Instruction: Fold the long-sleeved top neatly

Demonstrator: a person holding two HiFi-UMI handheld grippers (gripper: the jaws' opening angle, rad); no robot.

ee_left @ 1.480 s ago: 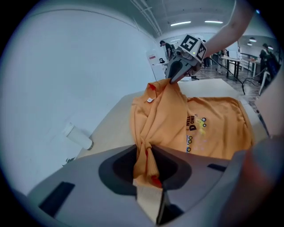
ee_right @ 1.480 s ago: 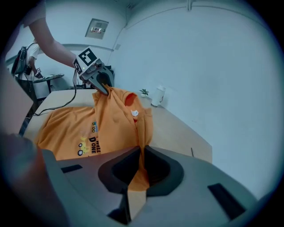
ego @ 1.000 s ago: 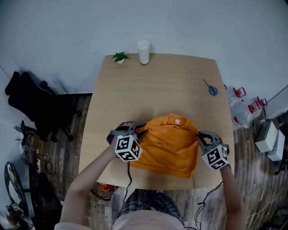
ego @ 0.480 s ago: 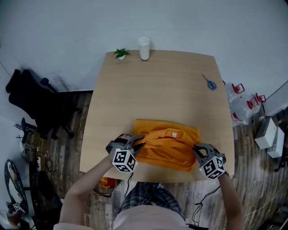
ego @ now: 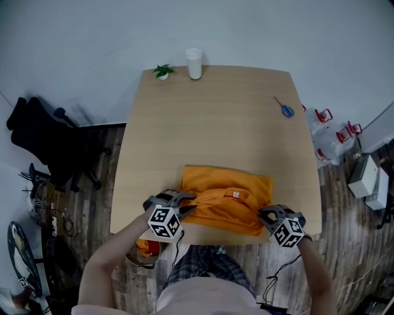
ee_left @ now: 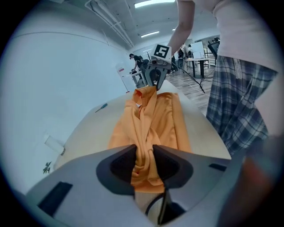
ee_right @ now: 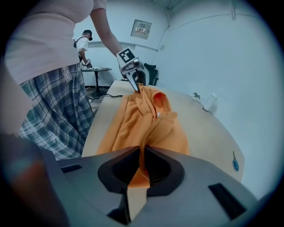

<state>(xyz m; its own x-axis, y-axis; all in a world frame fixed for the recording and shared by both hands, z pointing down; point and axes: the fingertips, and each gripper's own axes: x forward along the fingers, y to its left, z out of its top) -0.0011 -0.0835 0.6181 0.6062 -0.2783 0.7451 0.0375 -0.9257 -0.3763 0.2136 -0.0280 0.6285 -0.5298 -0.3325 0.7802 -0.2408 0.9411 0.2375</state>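
A pale wooden table [ego: 215, 123] fills the middle of the head view, on a plank floor [ego: 101, 166] below a white wall [ego: 184, 24]. A black chair [ego: 43, 144] stands at the left. A plant [ego: 163, 72] and a white cup [ego: 194, 63] sit at the table's upper edge, and a blue-handled tool [ego: 285, 109] lies at its upper right.

Only the gripper views show the wider room: ceiling lights [ee_left: 148, 3], a wall panel [ee_right: 141, 29], a bystander [ee_right: 82, 42] far off, and the plaid clothing [ee_left: 239, 102] of the person holding the grippers. Only the head view shows the whole outline of the orange top [ego: 225, 184], folded at the table's lower edge.

The left gripper [ego: 188, 202] is at the top's lower left corner and the right gripper [ego: 265, 214] at its lower right. The upper layer is drawn into a ridge between them. The left jaws pinch a thick bunch of cloth and have just been opening slightly; the right jaws are pressed nearly together on a thin fold
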